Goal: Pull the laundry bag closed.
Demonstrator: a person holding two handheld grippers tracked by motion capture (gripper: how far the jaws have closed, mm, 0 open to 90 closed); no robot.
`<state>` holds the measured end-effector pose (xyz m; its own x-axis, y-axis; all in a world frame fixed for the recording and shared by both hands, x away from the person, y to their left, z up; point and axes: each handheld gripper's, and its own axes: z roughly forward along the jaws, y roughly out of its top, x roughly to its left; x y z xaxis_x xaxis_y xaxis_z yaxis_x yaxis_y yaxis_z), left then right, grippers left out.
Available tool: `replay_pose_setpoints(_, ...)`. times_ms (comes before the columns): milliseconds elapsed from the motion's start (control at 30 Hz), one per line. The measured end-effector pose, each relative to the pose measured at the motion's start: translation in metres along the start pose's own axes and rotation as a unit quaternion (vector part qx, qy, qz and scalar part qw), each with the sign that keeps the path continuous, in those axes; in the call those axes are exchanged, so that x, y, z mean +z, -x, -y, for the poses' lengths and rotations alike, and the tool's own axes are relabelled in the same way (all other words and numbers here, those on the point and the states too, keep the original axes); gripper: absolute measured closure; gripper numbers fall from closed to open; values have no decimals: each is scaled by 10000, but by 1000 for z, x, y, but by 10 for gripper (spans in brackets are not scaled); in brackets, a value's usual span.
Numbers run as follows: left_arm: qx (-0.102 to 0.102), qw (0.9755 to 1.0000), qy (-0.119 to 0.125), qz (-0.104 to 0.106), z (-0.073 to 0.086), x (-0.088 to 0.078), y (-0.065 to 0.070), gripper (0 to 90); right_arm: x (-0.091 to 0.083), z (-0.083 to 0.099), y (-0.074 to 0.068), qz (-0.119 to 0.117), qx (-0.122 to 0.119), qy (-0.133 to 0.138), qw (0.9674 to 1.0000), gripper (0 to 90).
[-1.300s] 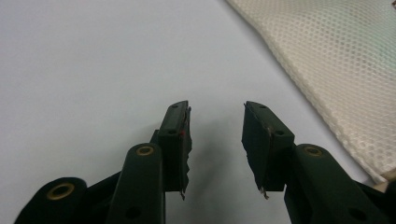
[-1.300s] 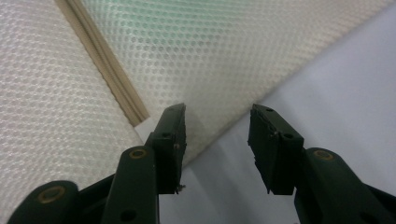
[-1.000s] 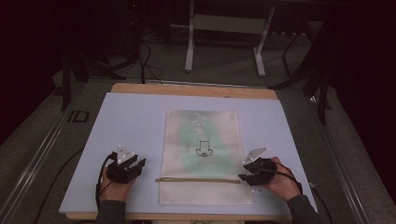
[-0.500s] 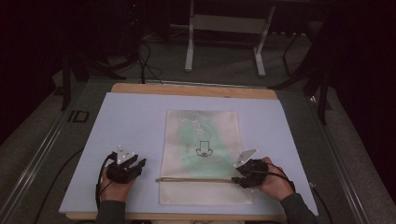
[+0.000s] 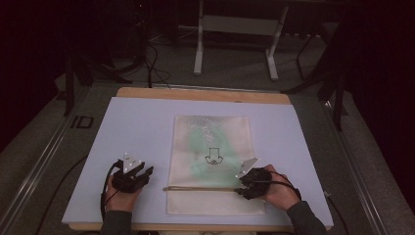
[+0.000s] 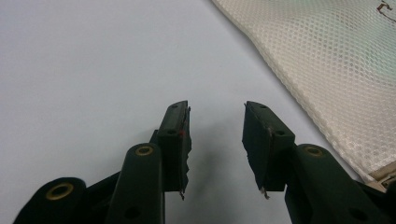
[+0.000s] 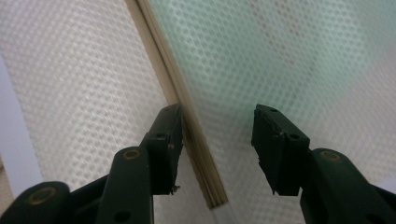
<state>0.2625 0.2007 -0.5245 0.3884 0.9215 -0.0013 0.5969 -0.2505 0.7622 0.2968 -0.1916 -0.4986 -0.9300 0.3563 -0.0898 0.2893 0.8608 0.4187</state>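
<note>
Hovering wide-open, nothing gripped, the right tongs straddle the zipper strip of the mesh bag mid-surface; left tongs open beside it; zipper work not visibly finished.

The mesh bag is off-white, woven in a fine honeycomb of small holes; something pale green shows through its middle and upper part. A small black outline drawing sits near its centre. A tan strip crosses the bag near its lower end; in the right gripper view it reads as beige with darker brown lines along it. The worktop is pale lavender-blue with a light wooden edge. Both hand-held grippers, left and right, are black, each topped by a grey plate with white dots.
</note>
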Motion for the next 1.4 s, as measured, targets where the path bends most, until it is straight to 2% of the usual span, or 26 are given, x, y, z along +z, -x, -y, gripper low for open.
replay_pose_setpoints(333, 32, 10000, 8, -11, 0, 0, 1, 603, 6, -18, -9, -126, -309, 10, 9994, 522)
replay_pose_setpoints(1000, 92, 9999, 37, -34, -1, -1, 3, 600, 14, -47, -23, -324, -675, 22, 9972, 512)
replay_pose_setpoints(1400, 113, 9999, 50, -61, -1, 0, 3, 595, 19, -58, -29, -399, -782, 16, 9961, 513)
